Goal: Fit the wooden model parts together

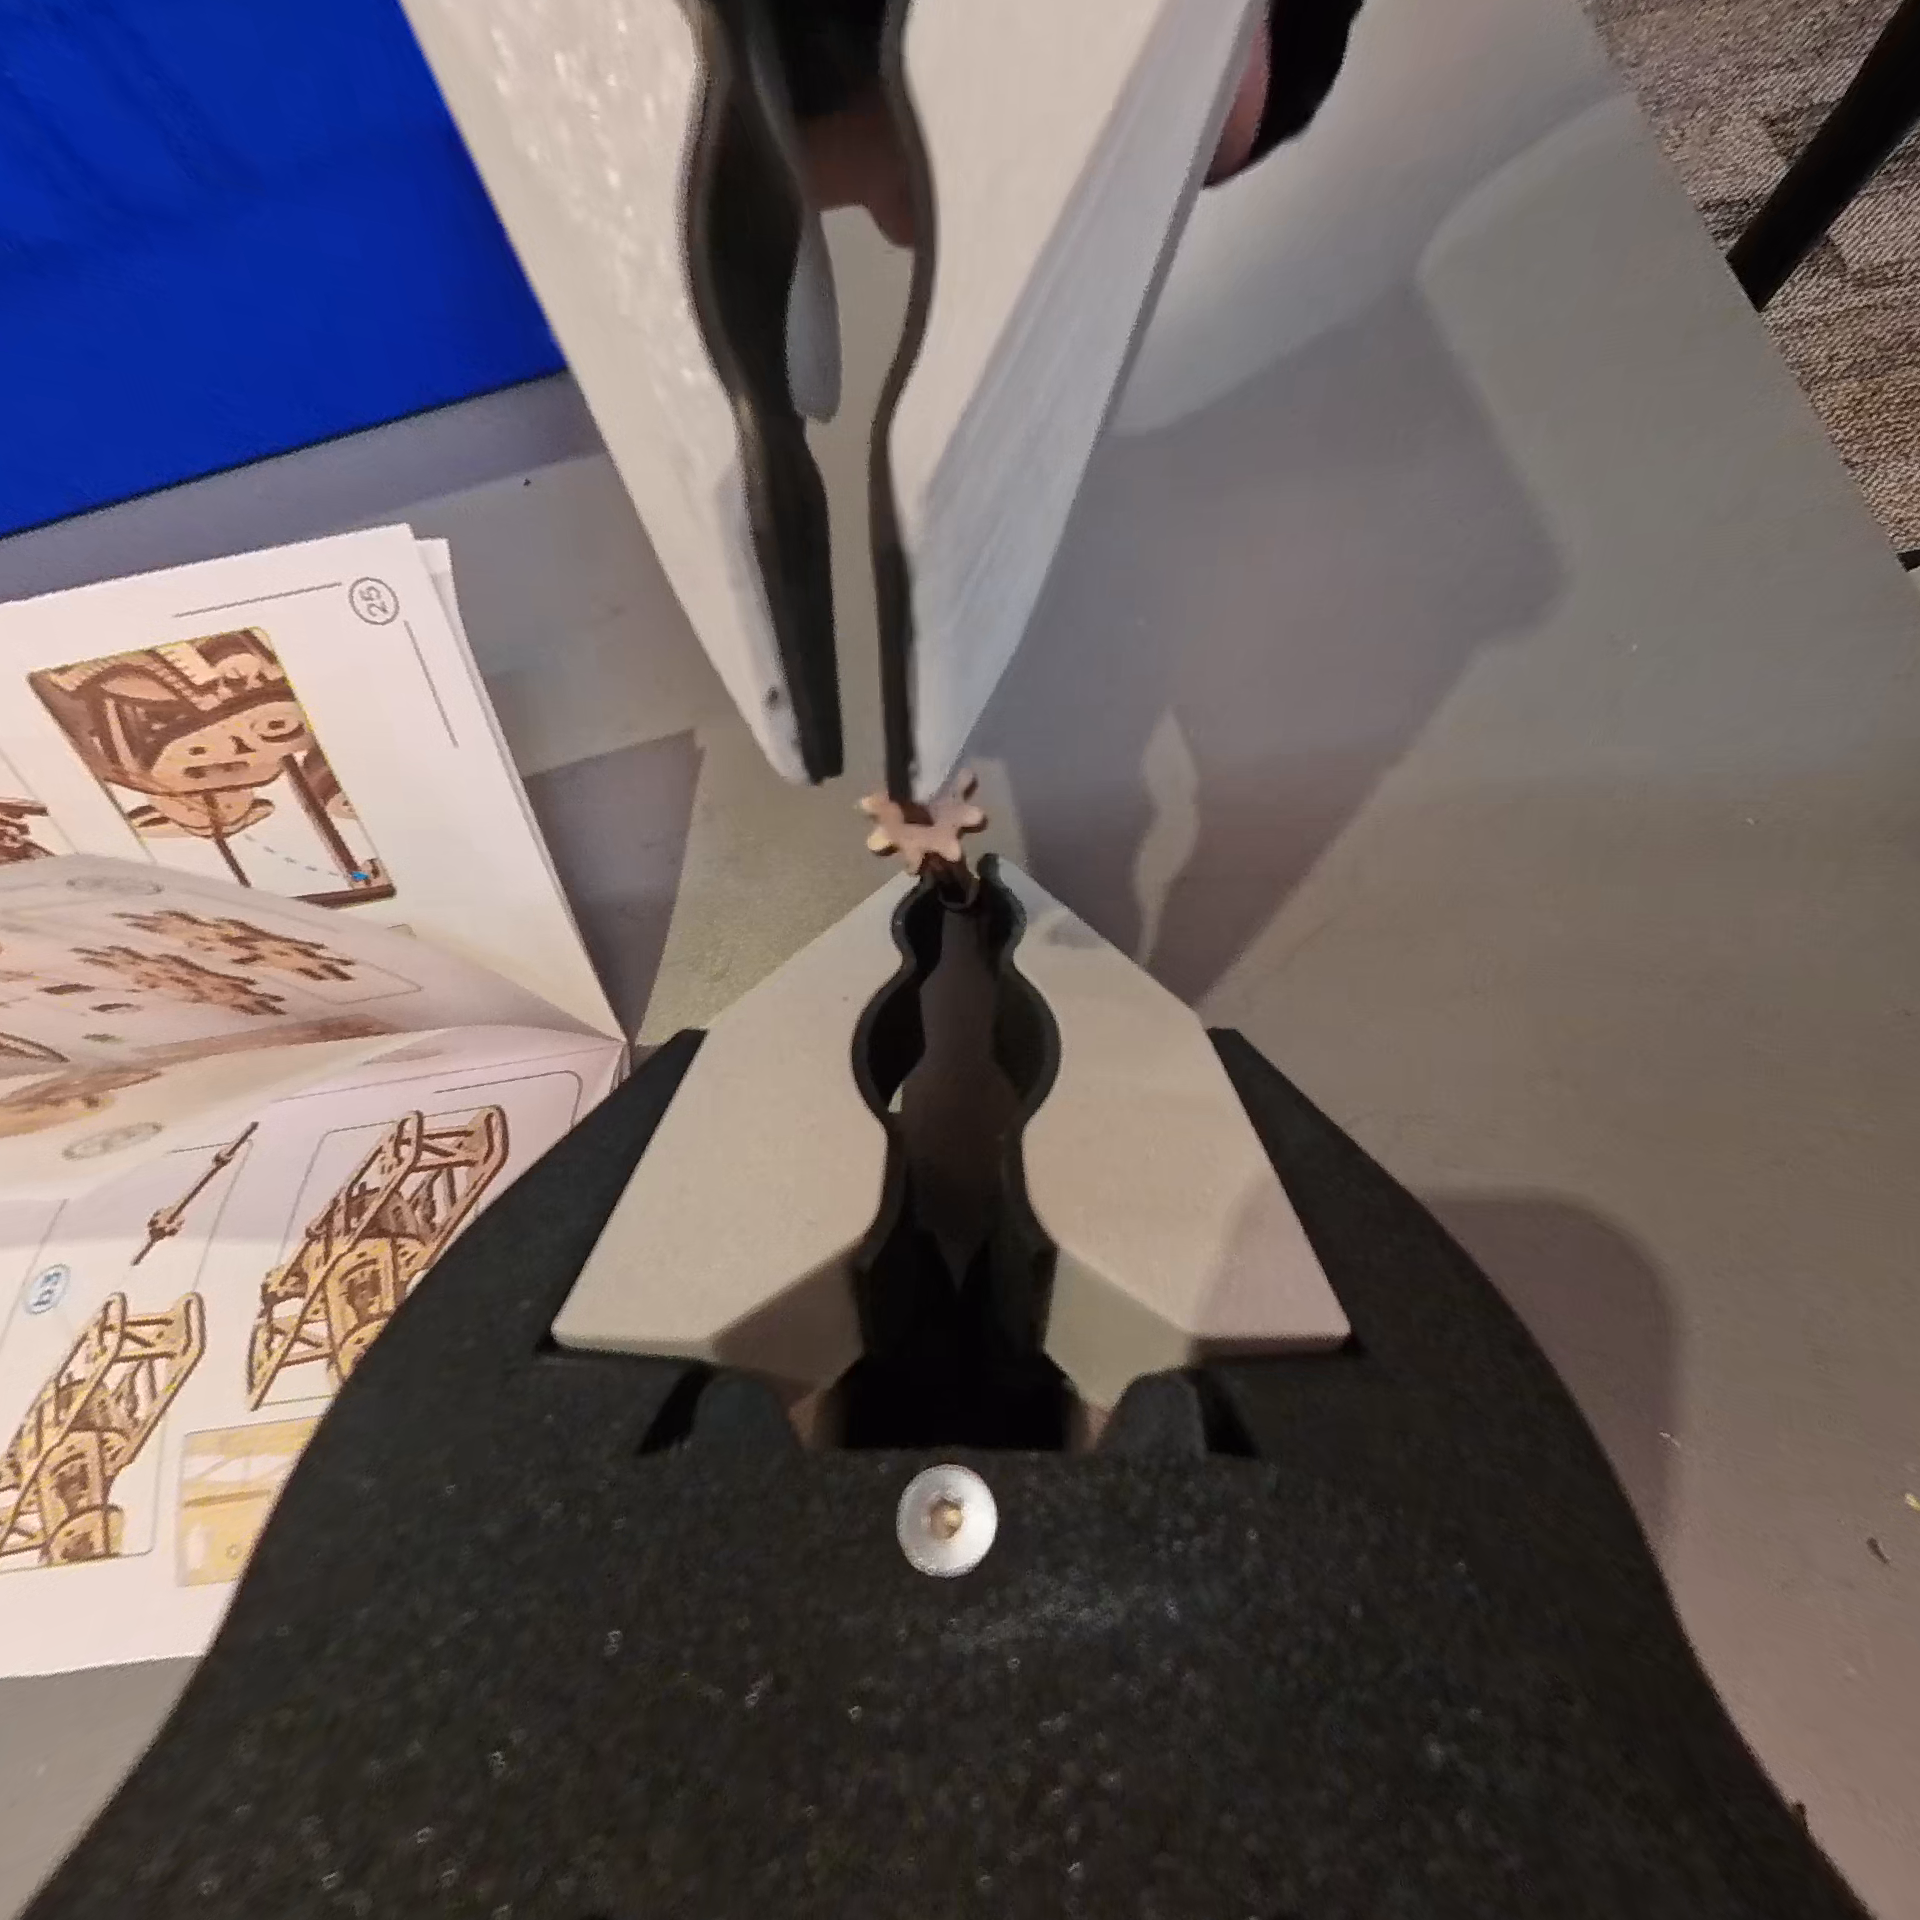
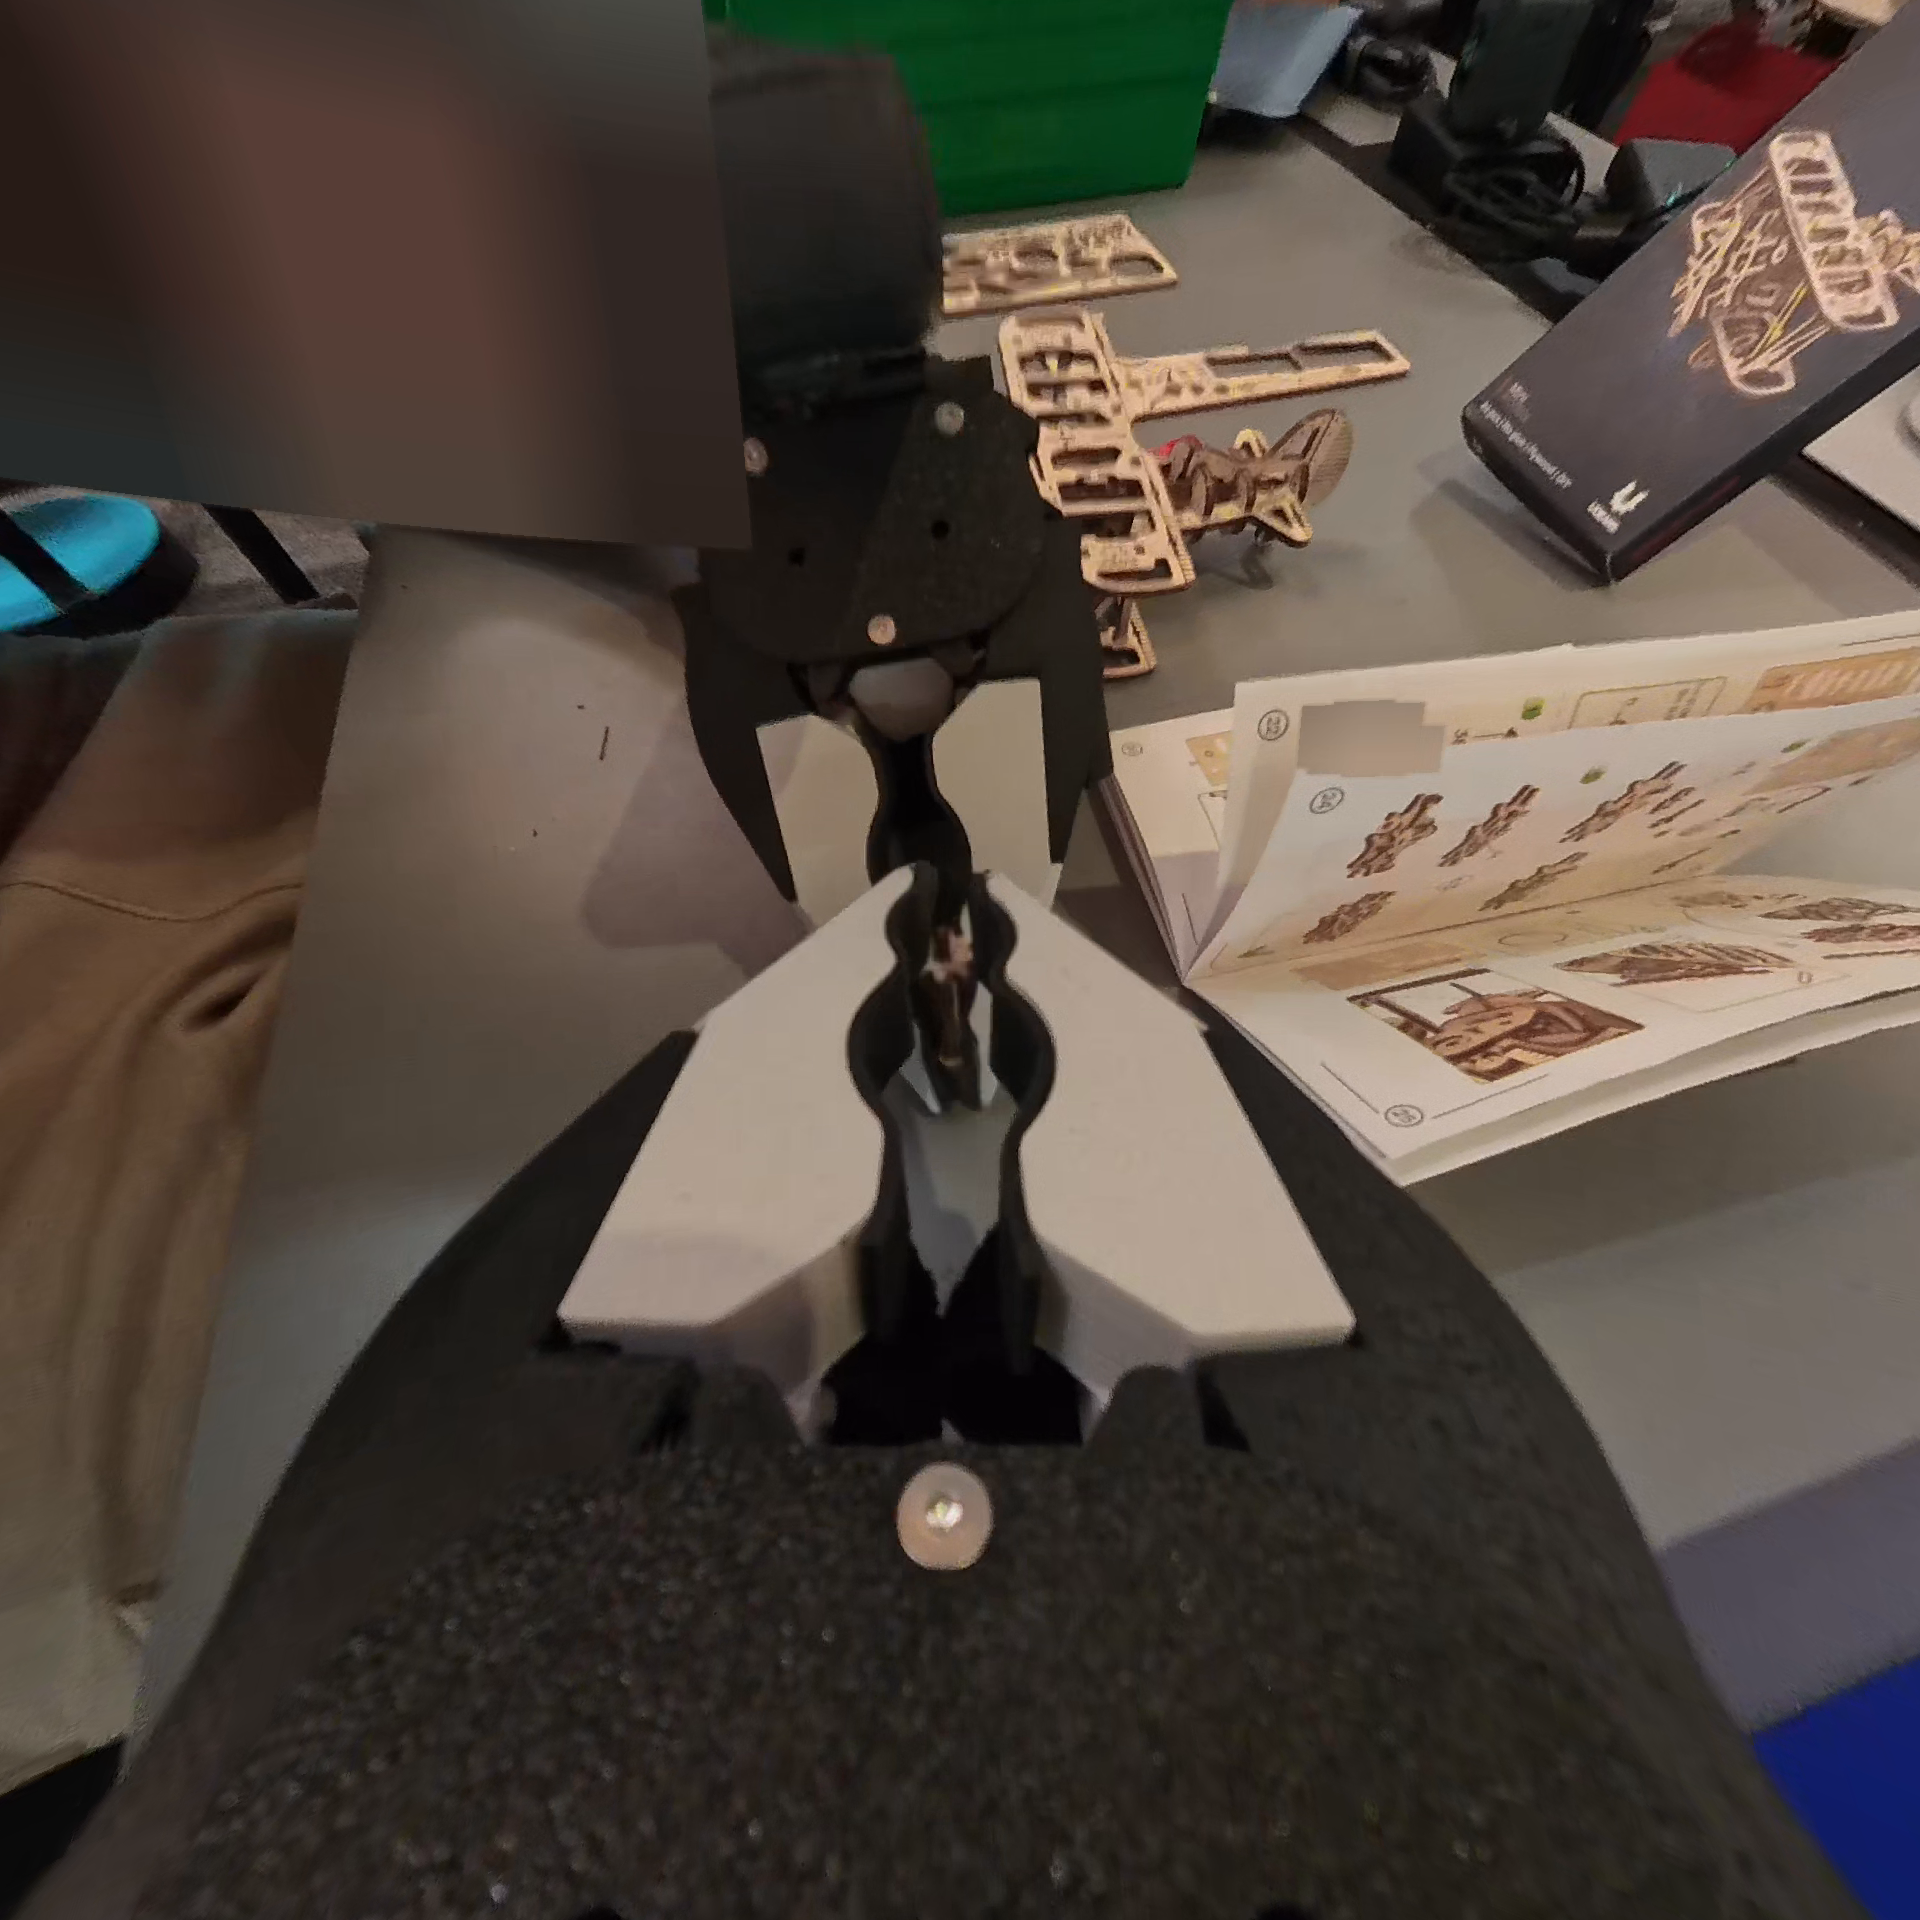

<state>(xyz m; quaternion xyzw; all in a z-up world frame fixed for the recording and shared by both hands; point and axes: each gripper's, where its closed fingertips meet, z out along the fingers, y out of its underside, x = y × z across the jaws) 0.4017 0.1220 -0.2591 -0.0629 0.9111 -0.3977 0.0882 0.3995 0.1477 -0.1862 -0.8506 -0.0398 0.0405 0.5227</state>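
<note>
A small light wooden gear (image 1: 920,826) sits on a dark wooden stub that runs into my left gripper (image 1: 951,883), which is shut on the stub just above the grey table (image 1: 1403,727). My right gripper (image 1: 857,769) comes in from the far side, tip to tip with the left. Its jaws stand a narrow gap apart, and one pad touches the gear's top edge. In the right wrist view the right gripper (image 2: 948,888) faces the left gripper (image 2: 920,821) head on. The dark piece with light wooden bits (image 2: 951,971) shows through the gap. Whether the right jaws grip anything is hidden.
An open instruction booklet (image 1: 260,831) lies left of the grippers and also shows in the right wrist view (image 2: 1558,935). A wooden plane model (image 2: 1195,488), part sheets (image 2: 1060,260), a dark box (image 2: 1714,343) and a green bin (image 2: 1039,94) stand behind. A person's tan clothing (image 2: 135,987) is at the table edge. The tips of one gripper are about 7 cm away from the tips of the other. My right gripper's tips are some 20 cm from the wooden plane model (image 2: 1195,488).
</note>
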